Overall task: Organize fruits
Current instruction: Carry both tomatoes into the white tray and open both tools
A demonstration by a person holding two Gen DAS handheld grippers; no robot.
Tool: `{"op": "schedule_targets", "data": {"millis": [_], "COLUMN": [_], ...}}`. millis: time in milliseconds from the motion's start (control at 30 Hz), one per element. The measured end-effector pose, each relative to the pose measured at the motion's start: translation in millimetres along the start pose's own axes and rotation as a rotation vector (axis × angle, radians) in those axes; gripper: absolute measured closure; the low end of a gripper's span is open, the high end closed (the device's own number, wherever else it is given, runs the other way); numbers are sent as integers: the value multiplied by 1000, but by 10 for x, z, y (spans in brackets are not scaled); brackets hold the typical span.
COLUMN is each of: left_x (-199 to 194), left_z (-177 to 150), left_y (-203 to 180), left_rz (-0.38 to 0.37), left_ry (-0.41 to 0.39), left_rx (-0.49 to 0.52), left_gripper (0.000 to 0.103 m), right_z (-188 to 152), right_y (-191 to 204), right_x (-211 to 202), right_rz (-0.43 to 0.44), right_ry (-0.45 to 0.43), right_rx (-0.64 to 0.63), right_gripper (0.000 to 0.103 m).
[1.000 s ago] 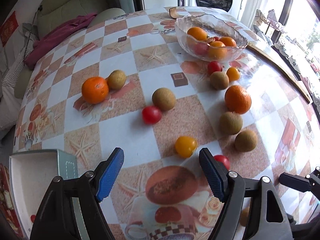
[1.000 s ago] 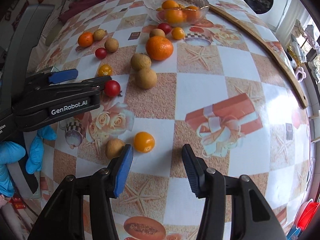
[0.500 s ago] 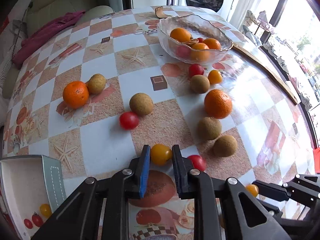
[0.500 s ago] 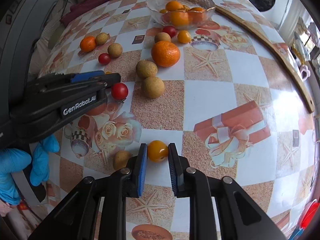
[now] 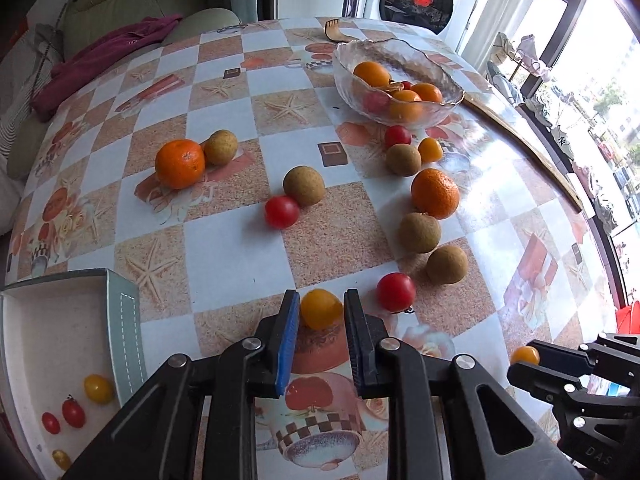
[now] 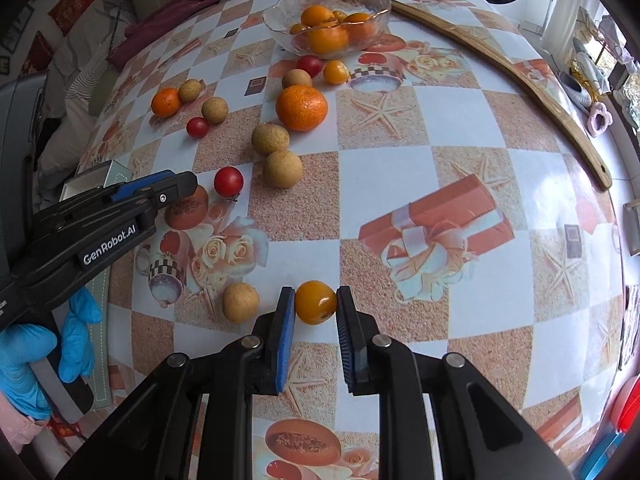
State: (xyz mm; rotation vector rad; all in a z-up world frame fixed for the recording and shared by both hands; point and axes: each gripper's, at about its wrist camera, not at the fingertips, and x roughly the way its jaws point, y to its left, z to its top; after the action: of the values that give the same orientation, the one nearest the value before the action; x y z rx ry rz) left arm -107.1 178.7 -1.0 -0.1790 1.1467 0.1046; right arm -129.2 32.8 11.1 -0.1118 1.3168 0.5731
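**Both grippers clamped on yellow tomatoes**

Left gripper fingers pinch a yellow tomato at the near edge of the surface, right of the white box. Right gripper fingers pinch an orange-yellow tomato, a longan just left.

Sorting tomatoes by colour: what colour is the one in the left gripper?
Yellow tomato; left wrist view shows it best.

Fruits lie scattered on the bench, the glass bowl of oranges at its far side, the box of cherry tomatoes at its near-left corner.
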Motion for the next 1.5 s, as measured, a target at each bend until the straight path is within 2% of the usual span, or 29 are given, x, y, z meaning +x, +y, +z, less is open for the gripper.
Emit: {"op": "schedule_targets", "data": {"millis": [133,467,567,767,1033,1500], "left_x": [29,132,112,-167,-492,-1028], "left_z": [-21,58,62,36,-58,-446], "left_y": [58,1,18,64,160,704], "left_rz": [-25,0,-24,-50,-43,14], "left_ry": [12,13,12,-36,-63,-107], "left_rx": [-18,-1,-12,-27,-61,-162], "left_gripper": [79,79,82,82,82,82], "right_z": [-44,-95,-106,-94,-70,-21], "right_y": [-28,-69,-81,-93,1,668], "right_x": [-45,-96,-126,-209,-296,-346], "right_rz": [3,13,15,17,28,62], "right_ry": [-3,-9,-11,-23,-32,-32], "right_rx": [18,51,53,55,42,-70], "right_gripper": [81,81,81,81,81,81]}}
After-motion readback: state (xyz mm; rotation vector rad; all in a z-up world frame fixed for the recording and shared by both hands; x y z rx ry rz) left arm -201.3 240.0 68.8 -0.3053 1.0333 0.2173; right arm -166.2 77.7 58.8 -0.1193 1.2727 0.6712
